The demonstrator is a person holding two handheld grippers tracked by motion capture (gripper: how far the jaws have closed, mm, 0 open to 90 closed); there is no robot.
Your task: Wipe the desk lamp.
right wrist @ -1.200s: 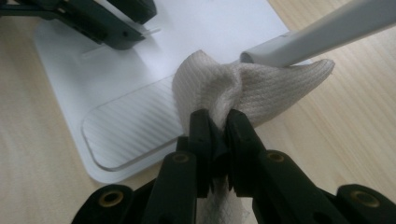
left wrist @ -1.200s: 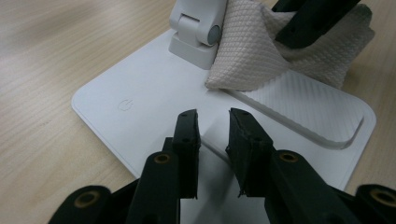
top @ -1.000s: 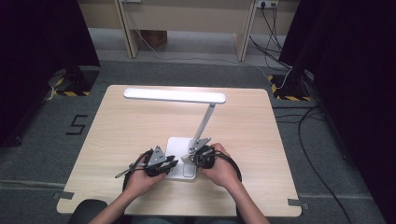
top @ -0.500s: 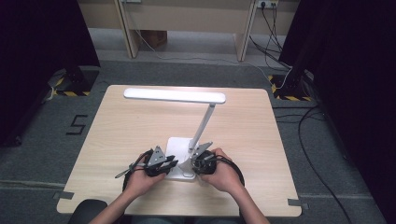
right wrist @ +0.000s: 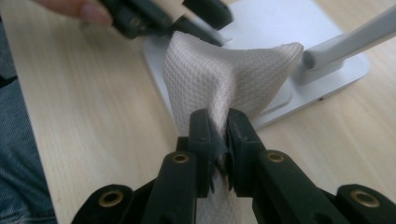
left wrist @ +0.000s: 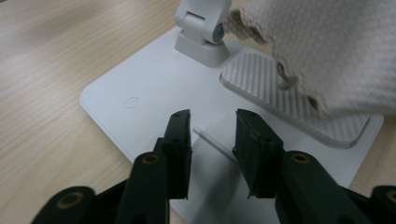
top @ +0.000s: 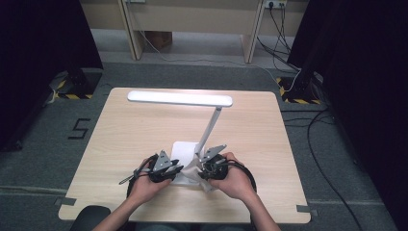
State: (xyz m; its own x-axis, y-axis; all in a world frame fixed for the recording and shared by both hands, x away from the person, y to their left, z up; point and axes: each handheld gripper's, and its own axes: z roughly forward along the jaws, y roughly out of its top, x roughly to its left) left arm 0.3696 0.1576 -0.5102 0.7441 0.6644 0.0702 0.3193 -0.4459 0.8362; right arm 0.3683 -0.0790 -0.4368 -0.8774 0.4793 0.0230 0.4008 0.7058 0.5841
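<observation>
A white desk lamp stands on the table, its flat base [top: 182, 150] near the front edge and its long head [top: 179, 98] stretched out to the left. My left gripper [left wrist: 212, 122] hovers open over the base [left wrist: 140, 84]. Its jaws have just been opening and nothing is between them. The power symbol [left wrist: 132, 101] lies ahead of it to the left. My right gripper [right wrist: 218, 119] is shut on a white woven cloth [right wrist: 219, 79], which bunches up over the base's near edge. In the high view both grippers [top: 176, 169] [top: 203, 169] meet at the base with the cloth [top: 194, 173] between them.
A ribbed pad [left wrist: 266, 88] is set into the base beside the arm's hinge [left wrist: 201, 23]. The slanted lamp arm [top: 209, 126] rises just beyond my right gripper. Bare wooden tabletop [top: 130, 130] spreads left, right and beyond. The person's forearms enter from the near edge.
My right gripper has shifted slightly toward the near edge with the cloth. The left hand has kept still.
</observation>
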